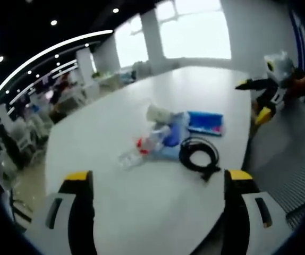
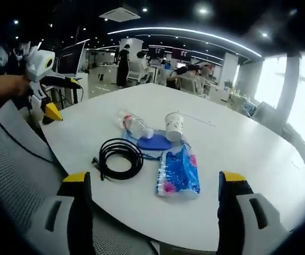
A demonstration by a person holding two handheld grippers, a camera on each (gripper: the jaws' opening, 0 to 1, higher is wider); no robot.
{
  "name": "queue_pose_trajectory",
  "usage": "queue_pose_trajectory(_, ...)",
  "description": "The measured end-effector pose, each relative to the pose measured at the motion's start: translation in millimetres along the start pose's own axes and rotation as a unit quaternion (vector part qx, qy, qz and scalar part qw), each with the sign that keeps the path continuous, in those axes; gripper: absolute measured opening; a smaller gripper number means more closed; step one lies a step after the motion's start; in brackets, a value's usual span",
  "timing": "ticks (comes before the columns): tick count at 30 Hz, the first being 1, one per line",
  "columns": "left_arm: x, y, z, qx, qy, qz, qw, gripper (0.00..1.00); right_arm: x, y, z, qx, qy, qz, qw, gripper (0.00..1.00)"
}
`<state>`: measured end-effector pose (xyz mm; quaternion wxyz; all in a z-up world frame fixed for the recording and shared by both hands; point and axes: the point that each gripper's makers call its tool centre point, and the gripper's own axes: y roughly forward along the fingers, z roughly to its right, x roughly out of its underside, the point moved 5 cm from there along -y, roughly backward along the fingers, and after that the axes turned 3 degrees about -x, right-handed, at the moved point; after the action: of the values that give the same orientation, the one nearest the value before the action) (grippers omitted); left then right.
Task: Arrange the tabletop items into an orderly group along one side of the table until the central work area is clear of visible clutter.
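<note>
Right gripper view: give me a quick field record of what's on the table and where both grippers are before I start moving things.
table: white, rounded
black cable: coiled, near edge
blue packet: lying flat, beside the cable
clear bottle: on its side, red cap
paper cup: upright, next to the bottle
blue flat item: under bottle and cup, kind unclear
left gripper: at the table's edge, holding nothing
right gripper: jaws open, empty, short of the packet
</note>
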<state>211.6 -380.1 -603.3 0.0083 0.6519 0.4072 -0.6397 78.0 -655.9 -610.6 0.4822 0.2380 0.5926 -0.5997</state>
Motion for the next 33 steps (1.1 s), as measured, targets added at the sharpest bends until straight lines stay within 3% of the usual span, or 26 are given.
queue_pose_trajectory(7, -17.3, 21, -9.7, 0.007, 0.007, 0.013, 0.9999, 1.0, -0.3, -1, 4, 0.01, 0.012, 0.007, 0.9999, 1.0)
queue_pose_trajectory(9, -19.9, 27, -11.7, 0.011, 0.015, 0.013, 0.9998, 1.0, 3.3, 0, 3, 0.011, -0.009, -0.01, 0.9998, 1.0)
queue_pose_trajectory(18, -26.8, 52, -11.6, 0.039, 0.038, 0.003, 0.9985, 1.0, 2.3, 0, 4, 0.015, -0.018, -0.009, 0.9997, 0.99)
queue_pose_trajectory(33, -30.9, 89, -18.6, 0.055, 0.081, -0.008, 0.9951, 0.98, 4.4, 1, 6, 0.02, -0.016, -0.017, 0.9995, 0.92)
